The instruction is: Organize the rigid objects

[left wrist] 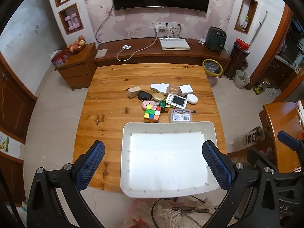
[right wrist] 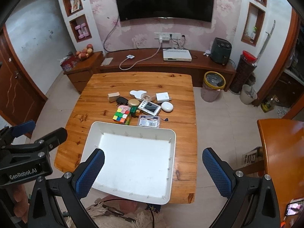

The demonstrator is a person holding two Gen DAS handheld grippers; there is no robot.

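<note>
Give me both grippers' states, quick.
Left gripper: open, holding nothing, above the white tray.
Right gripper: open, holding nothing.

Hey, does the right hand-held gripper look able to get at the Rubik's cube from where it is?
Probably yes. The right hand-held gripper is open and holds nothing, and the Rubik's cube sits uncovered just beyond the empty white tray, so it would have to go over the tray.
</note>
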